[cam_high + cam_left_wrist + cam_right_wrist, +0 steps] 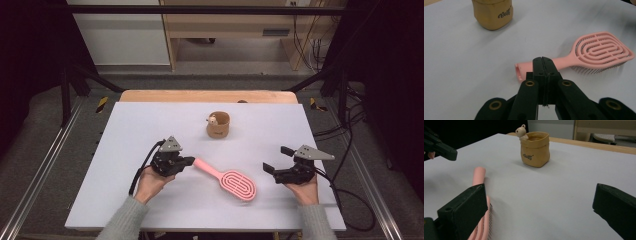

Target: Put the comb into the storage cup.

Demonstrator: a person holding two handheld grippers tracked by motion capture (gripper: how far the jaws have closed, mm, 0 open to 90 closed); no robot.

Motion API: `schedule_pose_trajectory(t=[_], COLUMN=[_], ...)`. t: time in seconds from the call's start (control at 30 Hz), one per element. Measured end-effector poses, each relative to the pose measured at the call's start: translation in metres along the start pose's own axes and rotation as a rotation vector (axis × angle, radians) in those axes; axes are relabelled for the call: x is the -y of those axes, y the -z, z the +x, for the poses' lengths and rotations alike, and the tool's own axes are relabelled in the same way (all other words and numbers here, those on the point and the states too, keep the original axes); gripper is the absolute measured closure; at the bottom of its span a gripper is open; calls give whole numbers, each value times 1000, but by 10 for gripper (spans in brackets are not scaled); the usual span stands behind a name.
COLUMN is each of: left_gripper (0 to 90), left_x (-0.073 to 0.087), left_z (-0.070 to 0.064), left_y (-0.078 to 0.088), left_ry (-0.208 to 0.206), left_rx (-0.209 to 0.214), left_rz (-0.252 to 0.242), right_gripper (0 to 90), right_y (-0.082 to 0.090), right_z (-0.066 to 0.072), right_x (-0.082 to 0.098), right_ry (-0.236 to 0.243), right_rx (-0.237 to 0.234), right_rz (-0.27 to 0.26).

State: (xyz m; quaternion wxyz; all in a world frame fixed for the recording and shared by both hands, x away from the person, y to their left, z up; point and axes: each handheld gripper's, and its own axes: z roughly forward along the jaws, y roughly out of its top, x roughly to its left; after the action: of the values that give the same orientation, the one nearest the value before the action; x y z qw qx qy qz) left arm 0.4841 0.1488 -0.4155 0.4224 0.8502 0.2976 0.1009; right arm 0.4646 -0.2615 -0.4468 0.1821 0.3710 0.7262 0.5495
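A pink hairbrush [230, 180] lies flat on the white tabletop [140, 125], its handle pointing left and away and its oval head toward the person. My left gripper [190, 161] is just off the handle's end, its jaws pressed together with nothing between them. In the left gripper view the shut jaws [542, 60] stand in front of the brush [599, 50] handle. My right gripper [276, 159] is to the right of the brush head, open and empty. In the right gripper view its wide-set jaws [539, 205] frame bare table, with the brush [479, 177] at its left jaw.
A tan bag-shaped pot [218, 125] with a small bear figure on its rim stands upright behind the brush, toward the far middle of the table. It also stands in the left gripper view [492, 13] and the right gripper view [535, 148]. Metal frame rails flank the table.
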Motion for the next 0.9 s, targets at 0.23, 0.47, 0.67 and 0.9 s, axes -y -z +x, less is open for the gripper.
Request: schedule_pose_trajectory(t=[0.23,0.47,0.67,0.9], left_gripper=[897,897,897,897], left_x=[-3,-7,-12,-16], left_z=[-1,0,2,5], left_y=[-14,-31,-47,-63], left_ry=[11,17,10,3], left_rx=[-2,-24,-46,-56], left_rz=[21,49,73,122], right_gripper=[1,2,1,1], right_y=[0,0,0,0], right_z=[0,0,0,0], right_x=[0,0,0,0], right_ry=[0,-1,-2,-2], right_rx=[1,0,-1,-1], right_rz=[0,0,0,0])
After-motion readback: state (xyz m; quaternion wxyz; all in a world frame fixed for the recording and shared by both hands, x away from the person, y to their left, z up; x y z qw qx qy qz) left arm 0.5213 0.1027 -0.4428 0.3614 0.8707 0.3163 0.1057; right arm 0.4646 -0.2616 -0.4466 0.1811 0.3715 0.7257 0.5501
